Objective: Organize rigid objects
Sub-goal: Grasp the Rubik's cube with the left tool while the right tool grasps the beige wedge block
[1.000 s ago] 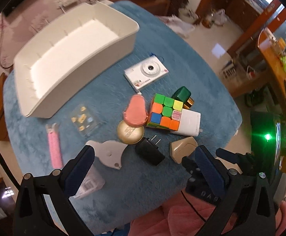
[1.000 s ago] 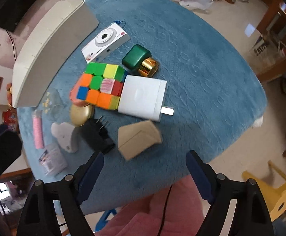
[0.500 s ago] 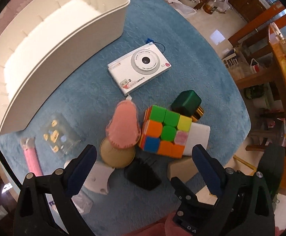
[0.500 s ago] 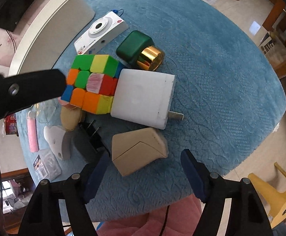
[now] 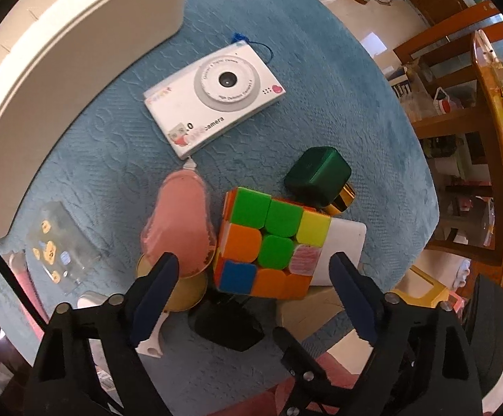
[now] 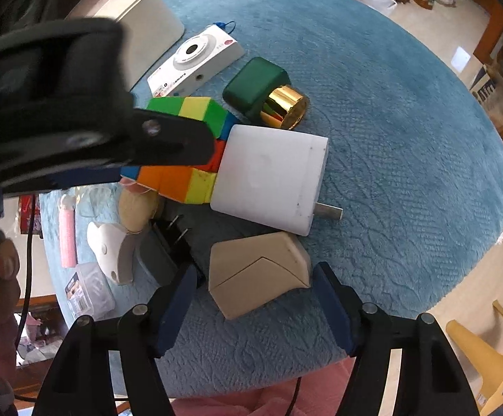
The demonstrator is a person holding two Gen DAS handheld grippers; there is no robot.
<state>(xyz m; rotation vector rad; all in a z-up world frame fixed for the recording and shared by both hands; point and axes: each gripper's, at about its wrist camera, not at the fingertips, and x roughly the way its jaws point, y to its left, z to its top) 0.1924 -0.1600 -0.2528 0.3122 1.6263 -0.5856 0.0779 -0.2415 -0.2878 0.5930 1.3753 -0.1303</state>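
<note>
A multicoloured puzzle cube sits on the blue cloth between the fingers of my left gripper. Its jaws are closing, with a gap still on both sides of the cube. One of the left gripper's fingers crosses the cube in the right wrist view. My right gripper straddles a beige faceted box. Its jaws are closing, and the pads are very near the box's sides without pressing. A white bin stands at the far left.
Packed around the cube are a white charger block, a green box with a gold cap, a white toy camera, a pink pear-shaped piece, a gold disc and a black plug. The table edge is just below the right gripper.
The left gripper has dropped toward the cube and narrowed, and now shows in the right wrist view. The right gripper has sunk slightly and narrowed around the beige box.
</note>
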